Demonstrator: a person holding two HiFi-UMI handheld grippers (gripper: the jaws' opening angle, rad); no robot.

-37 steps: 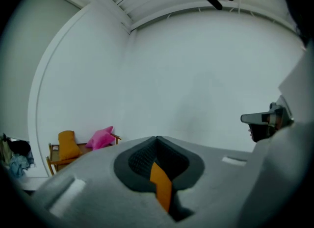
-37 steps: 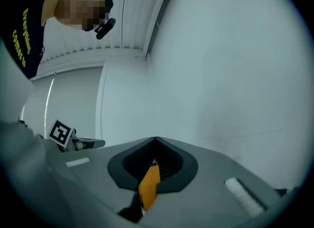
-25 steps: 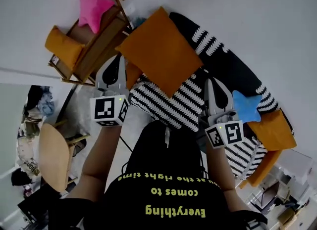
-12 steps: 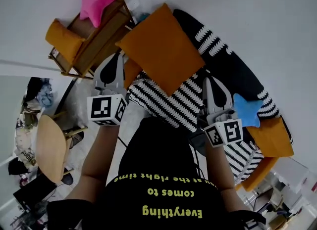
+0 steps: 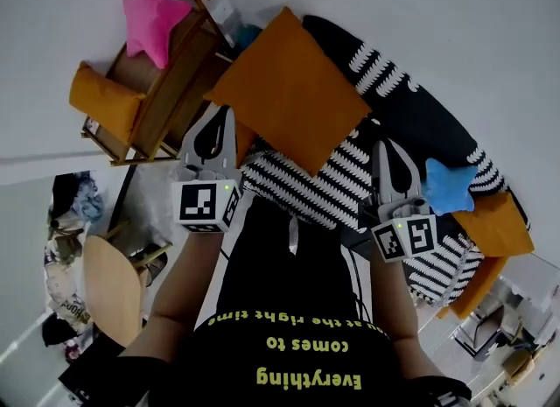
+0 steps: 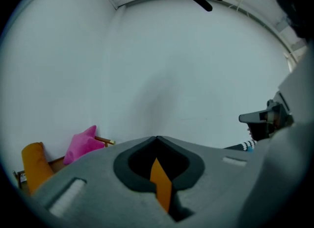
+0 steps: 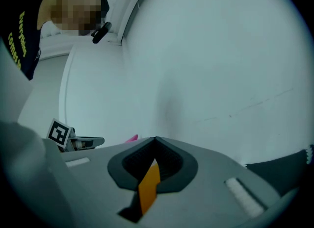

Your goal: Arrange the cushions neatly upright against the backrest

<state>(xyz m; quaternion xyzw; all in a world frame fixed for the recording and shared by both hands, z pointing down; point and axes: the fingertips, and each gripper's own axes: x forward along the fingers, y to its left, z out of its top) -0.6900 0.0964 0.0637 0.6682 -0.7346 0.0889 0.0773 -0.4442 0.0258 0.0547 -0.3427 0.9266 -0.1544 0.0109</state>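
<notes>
Over on the left, the wooden armchair [image 5: 166, 90] is standing well apart from the action, carrying a pink star cushion [image 5: 149, 16] and a small orange cushion [image 5: 103, 99]. Next comes the left gripper [image 5: 224, 121]. Its jaws are pressing fully together on a sliver of orange cloth, pinching the near left edge of the big orange cushion [image 5: 293, 90]. That cushion is hanging in the air over the striped sofa [image 5: 306, 191], not yet leaning on the dark backrest [image 5: 411, 112]. The right gripper [image 5: 385, 145] is doing the same at the cushion's near right corner, clamped tight on orange fabric. Further right, a blue star cushion [image 5: 451, 185] and an end orange cushion [image 5: 494, 221] are lying at the sofa's far end.

My read is that this is the carry-and-place step. To do it well, both grippers should be travelling together, keeping the cloth taut and level. The free edge should go down first where seat meets backrest, with the cushion then tipping back until it is leaning upright. Letting go of one side early would likely leave it twisting or flopping forward, and such thin pinches of fabric may slip.

Against half a second ago, little is changing. Both grips are staying closed on the same cushion, and it is keeping its place above the seat. The view is swinging slightly, sliding the armchair leftward in the picture.
</notes>
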